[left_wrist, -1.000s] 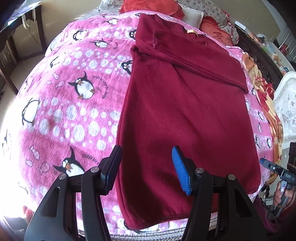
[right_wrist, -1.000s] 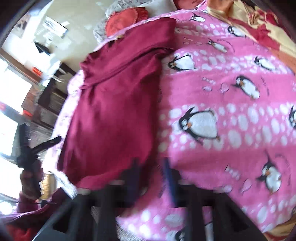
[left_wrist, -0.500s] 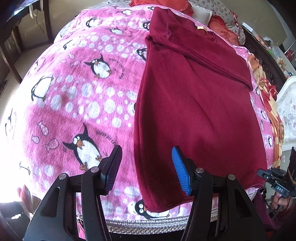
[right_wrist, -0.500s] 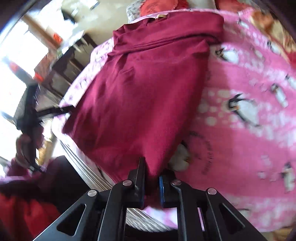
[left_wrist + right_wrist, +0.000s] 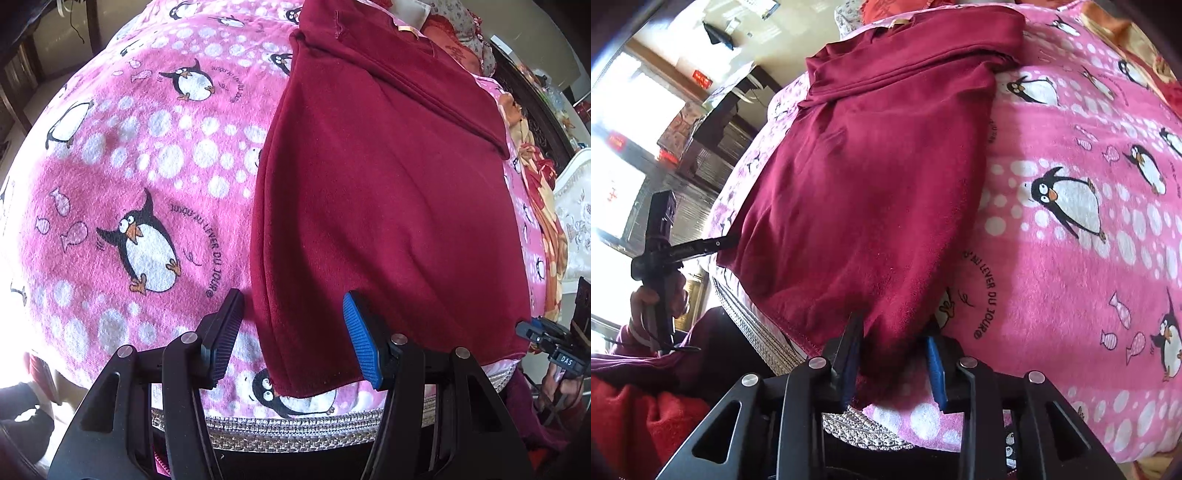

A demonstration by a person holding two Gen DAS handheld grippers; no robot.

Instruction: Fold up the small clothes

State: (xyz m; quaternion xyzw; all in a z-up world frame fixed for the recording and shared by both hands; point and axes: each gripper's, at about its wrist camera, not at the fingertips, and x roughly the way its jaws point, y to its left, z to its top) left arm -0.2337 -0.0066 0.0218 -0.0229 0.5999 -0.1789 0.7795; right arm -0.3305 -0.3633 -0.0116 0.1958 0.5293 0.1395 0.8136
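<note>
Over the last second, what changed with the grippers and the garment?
The right gripper clamped the maroon garment at its near corner, and its jaws have just been opening; the corner lies between them. The left gripper closed in on the hem, open, gripping nothing. Garment stays flat on the penguin blanket.

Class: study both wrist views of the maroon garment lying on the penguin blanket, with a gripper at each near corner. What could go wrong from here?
1. The right gripper has just been opening, with the maroon garment corner loose between its pads; a lift now may leave the corner behind.
2. The left gripper stands open astride the hem, so its pad could also catch the penguin blanket.
3. The hem lies at the bed's edge and could slide off.
</note>
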